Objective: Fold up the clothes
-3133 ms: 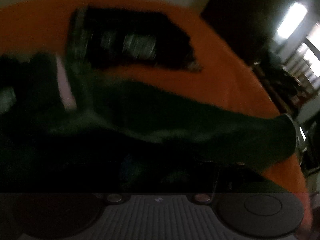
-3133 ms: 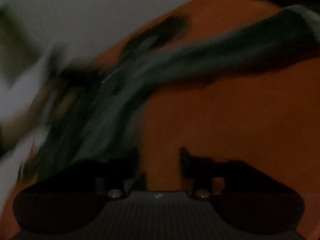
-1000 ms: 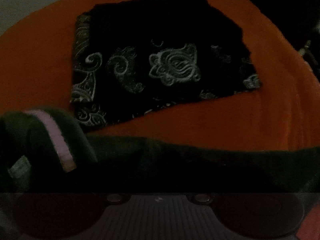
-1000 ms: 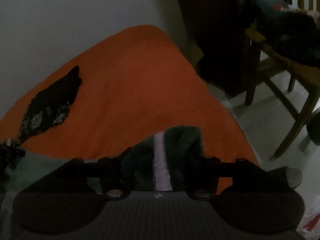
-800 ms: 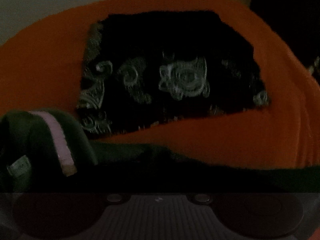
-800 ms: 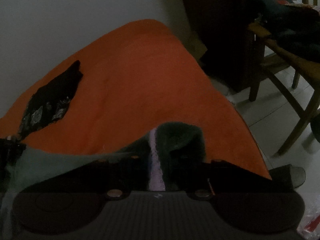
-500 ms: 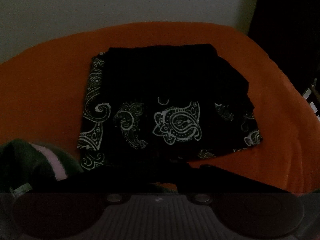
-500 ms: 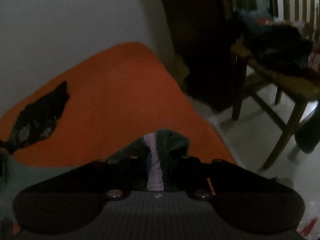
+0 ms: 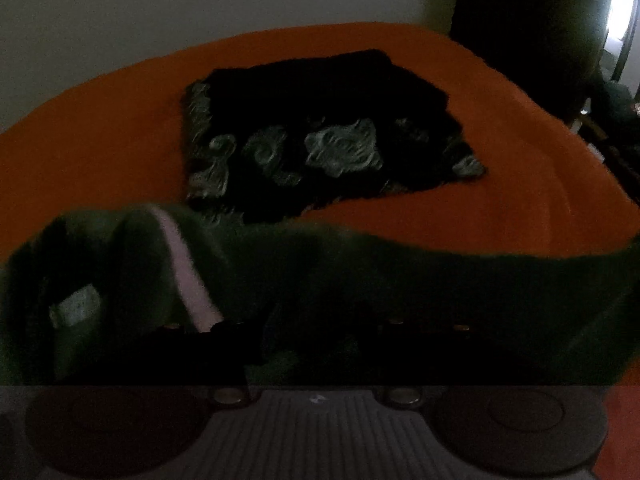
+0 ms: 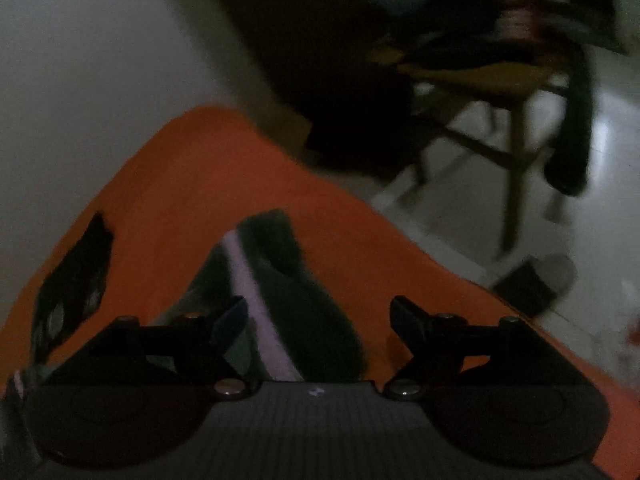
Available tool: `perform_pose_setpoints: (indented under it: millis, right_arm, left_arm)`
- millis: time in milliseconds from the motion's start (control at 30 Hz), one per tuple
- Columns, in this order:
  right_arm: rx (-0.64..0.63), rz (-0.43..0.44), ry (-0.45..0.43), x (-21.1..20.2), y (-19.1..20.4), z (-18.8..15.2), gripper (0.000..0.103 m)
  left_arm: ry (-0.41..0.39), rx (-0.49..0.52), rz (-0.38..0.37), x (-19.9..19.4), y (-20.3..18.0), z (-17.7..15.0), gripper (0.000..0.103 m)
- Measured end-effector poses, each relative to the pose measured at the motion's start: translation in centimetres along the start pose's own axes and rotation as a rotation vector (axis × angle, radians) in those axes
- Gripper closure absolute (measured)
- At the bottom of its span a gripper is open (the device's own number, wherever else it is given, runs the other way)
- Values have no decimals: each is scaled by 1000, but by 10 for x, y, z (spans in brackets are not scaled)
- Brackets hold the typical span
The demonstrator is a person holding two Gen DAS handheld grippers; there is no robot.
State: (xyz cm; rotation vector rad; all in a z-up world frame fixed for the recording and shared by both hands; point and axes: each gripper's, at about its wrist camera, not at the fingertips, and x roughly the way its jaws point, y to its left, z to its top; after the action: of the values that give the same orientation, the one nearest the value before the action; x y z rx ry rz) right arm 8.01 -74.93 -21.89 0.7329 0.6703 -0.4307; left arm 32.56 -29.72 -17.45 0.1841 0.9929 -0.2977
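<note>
A dark green garment (image 9: pixel 400 276) with a pale stripe (image 9: pixel 184 268) and a small label (image 9: pixel 76 308) lies across the orange bedspread (image 9: pixel 100 140). My left gripper (image 9: pixel 312 332) sits low over it. Its jaws are opening, and green cloth lies between the dim fingers without being pinched. In the right wrist view the striped end of the same garment (image 10: pixel 304 288) runs between the fingers of my right gripper (image 10: pixel 318 312). Those jaws are opening wide and stand clear of the cloth. A folded black paisley garment (image 9: pixel 320 136) lies further back on the bedspread, at the left in the right wrist view (image 10: pixel 76 272).
The room is dim. A white wall (image 9: pixel 200 0) stands behind the bed and a dark cabinet (image 9: pixel 520 20) at its far right corner. The bed's right edge drops to a pale tiled floor with a slipper (image 10: pixel 536 284). Beyond it a wooden chair (image 10: pixel 500 80) holds piled clothes.
Both pairs of jaws have parted and let go of the green garment. The left view has dropped back over the garment. The right view has rolled and swung towards the chair.
</note>
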Motion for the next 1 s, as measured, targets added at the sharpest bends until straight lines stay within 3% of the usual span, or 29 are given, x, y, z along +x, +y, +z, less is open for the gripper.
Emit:
perform_pose_setpoints:
  millis: [100, 200, 400, 467, 500, 533, 567, 633, 700, 867, 1000]
  right_arm:
    - [53, 36, 2, -11, 0, -23, 26]
    - [98, 44, 15, -6, 7, -38, 29]
    - [391, 177, -52, 25, -15, -45, 29]
    - [480, 181, -80, 31, -26, -42, 33]
    - [490, 155, -114, 28, -25, -41, 46]
    - [500, 129, -147, 25, -24, -41, 65]
    - [486, 102, -180, 21, -20, -40, 75]
    - [249, 58, -257, 5, 12, -36, 78]
    - [56, 88, -320, -13, 47, -34, 78]
    - [-163, 340, -292, -48, 152, -31, 78]
    - [-404, 573, -217, -75, 267, -65, 78]
  left_arm:
    - [27, -20, 7, 21, 6, -11, 66]
    - [1, 6, 18, 28, 5, -16, 65]
    - [-14, 10, 12, 11, 5, -13, 66]
    - [-11, 13, 10, 3, 7, -15, 66]
    - [-6, 20, 13, -3, 8, -15, 65]
    - [-8, 33, 15, -11, 10, -16, 65]
    - [-23, 41, 13, -23, 15, -16, 62]
    - [-51, 39, 4, -46, 29, -17, 51]
    - [-59, 38, 6, -68, 47, -18, 48]
    - [-66, -52, -1, -118, 102, -35, 51]
    - [-67, -219, -75, -148, 153, -66, 56]
